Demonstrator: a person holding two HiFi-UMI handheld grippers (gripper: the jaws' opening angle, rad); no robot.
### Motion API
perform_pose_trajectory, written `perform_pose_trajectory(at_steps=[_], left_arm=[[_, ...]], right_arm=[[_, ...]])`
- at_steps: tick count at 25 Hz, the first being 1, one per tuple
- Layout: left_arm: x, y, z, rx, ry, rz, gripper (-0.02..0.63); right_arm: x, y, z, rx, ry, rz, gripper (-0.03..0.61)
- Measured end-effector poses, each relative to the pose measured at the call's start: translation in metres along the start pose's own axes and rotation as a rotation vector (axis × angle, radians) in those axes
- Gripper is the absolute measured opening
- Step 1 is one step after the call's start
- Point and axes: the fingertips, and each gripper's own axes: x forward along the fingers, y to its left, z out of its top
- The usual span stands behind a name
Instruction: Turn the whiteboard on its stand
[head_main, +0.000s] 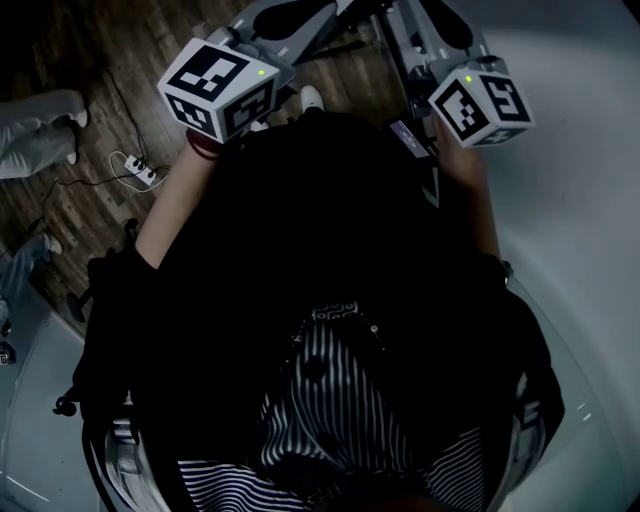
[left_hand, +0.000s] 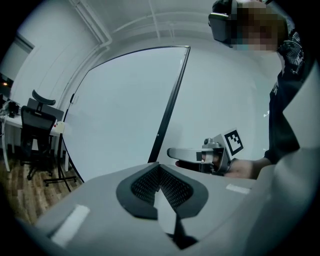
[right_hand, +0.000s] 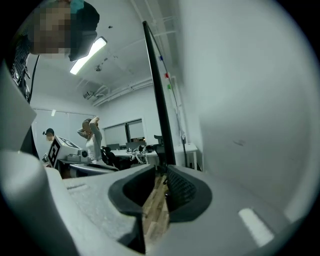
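Note:
The whiteboard (left_hand: 120, 115) stands upright, and its dark edge frame (left_hand: 170, 110) drops behind my left gripper's (left_hand: 159, 167) jaw tips. Those jaws meet at the tips with nothing seen between them. The right gripper (left_hand: 172, 152) hangs just past the frame, on the board's other side. In the right gripper view the frame (right_hand: 157, 100) runs down to the right gripper (right_hand: 161, 175). Its jaws stand apart there, with wooden floor showing through the gap and no pad pressing on anything. From the head view, the left gripper (head_main: 285, 25) and right gripper (head_main: 440, 30) flank the board's edge (head_main: 405, 80).
An office chair (left_hand: 37, 120) and the stand's legs (left_hand: 57, 177) lie left of the board. A power strip (head_main: 140, 170) and cable lie on the wooden floor, near another person's legs (head_main: 35, 130). Desks (right_hand: 135, 147) and a standing person (right_hand: 92, 137) fill the far room.

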Motion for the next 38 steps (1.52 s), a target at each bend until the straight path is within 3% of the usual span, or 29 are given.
perform_pose_trajectory(at_steps=[6,9,14,20,24,31,35,38], left_arm=[[0.003,0.001,0.009,0.004,-0.003,0.007,-0.014],[0.007,0.004,0.012,0.018,-0.004,0.005,-0.014],[0.006,0.007,0.016,0.04,0.001,0.011,-0.014],[-0.008,0.004,0.008,0.026,0.006,0.072,-0.014],[-0.012,0.004,0.009,0.082,0.003,0.087,-0.014],[-0.013,0.005,-0.005,0.04,0.022,0.148,-0.014],[-0.013,-0.013,-0.017,0.061,0.023,0.176,-0.014],[-0.019,-0.009,-0.023,0.063,0.024,0.209,-0.014]], right_arm=[[0.007,-0.009,0.011,-0.032,-0.002,-0.031,0.152],[0.017,-0.017,0.008,-0.028,0.022,-0.03,0.167],[0.037,-0.021,0.01,0.029,0.031,-0.004,0.167],[0.039,-0.009,0.005,-0.08,0.054,0.006,0.167],[0.052,-0.004,0.001,-0.213,0.077,-0.011,0.167],[0.068,-0.017,-0.01,-0.221,0.132,-0.017,0.167],[0.053,-0.028,-0.019,-0.194,0.104,-0.028,0.14],[0.054,-0.032,-0.023,-0.253,0.094,-0.046,0.112]])
